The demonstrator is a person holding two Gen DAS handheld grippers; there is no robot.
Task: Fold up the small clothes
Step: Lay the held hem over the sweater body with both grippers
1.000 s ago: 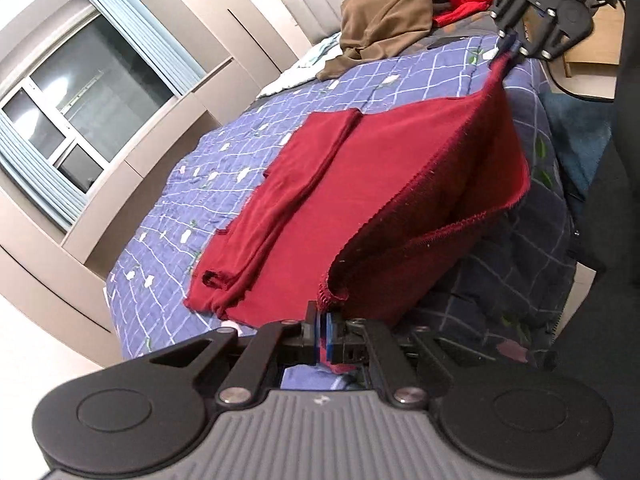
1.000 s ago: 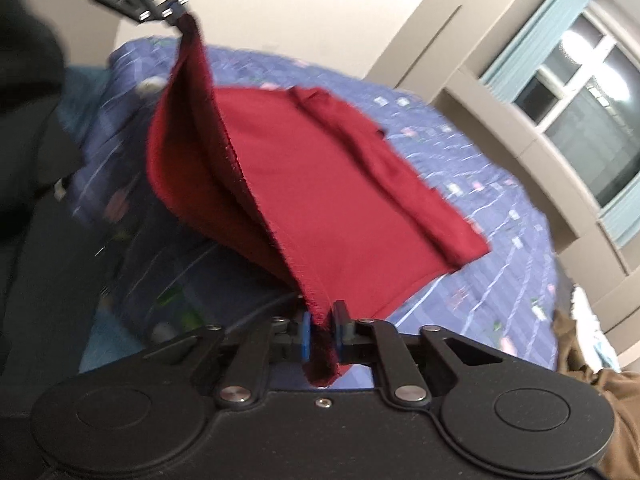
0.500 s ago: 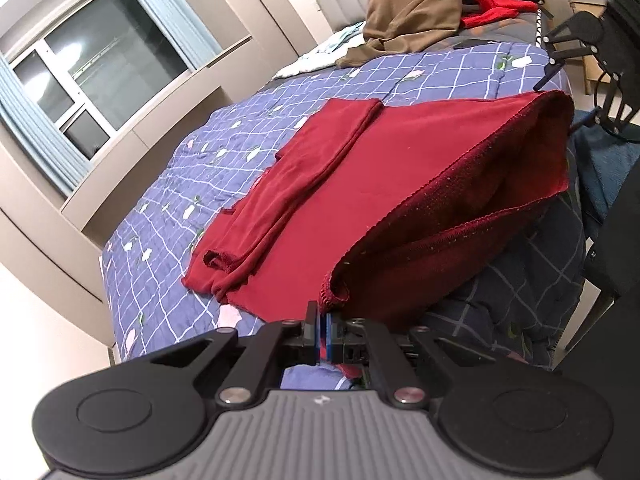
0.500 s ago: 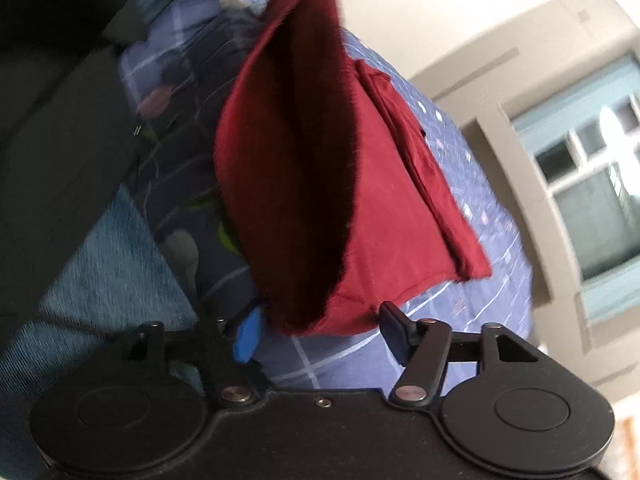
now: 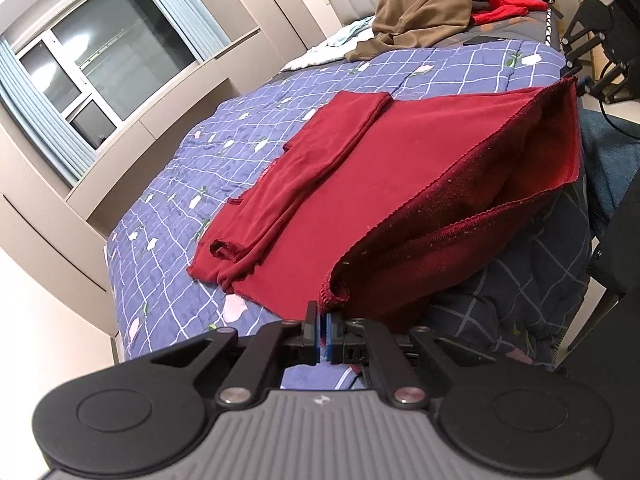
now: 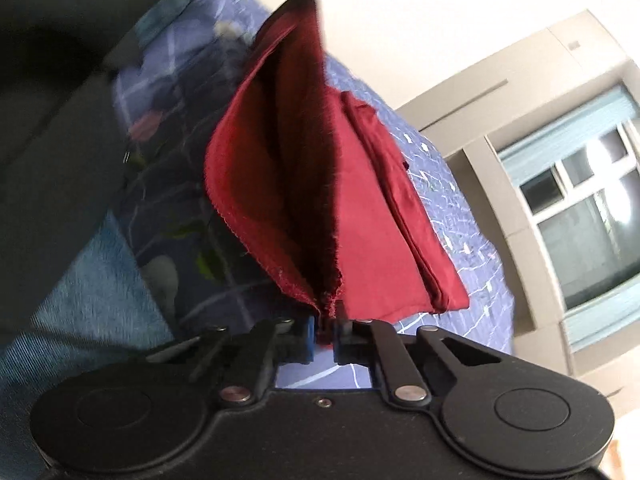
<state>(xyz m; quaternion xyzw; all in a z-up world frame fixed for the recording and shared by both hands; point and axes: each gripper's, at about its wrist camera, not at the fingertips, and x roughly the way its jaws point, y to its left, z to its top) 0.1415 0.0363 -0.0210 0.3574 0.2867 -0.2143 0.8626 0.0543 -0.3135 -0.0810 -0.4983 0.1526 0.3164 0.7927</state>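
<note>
The dark red garment (image 5: 400, 168) lies spread on the blue checked bedspread (image 5: 248, 148), its sleeves folded inward along the far side, the near hem lifted off the bed edge and gaping open like a pocket. The left gripper (image 5: 323, 334) has its jaws pinched tight on one hem corner; the right gripper (image 6: 323, 334) clamps the opposite corner, fabric bunched between its blue pads (image 6: 307, 340)

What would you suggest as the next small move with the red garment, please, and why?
Probably carry both held corners forward over the flat part, toward the folded sleeves. The left gripper and right gripper each pinch a hem corner of the red garment, the hem is lifted off the bed, and the far half lies flat.
</note>
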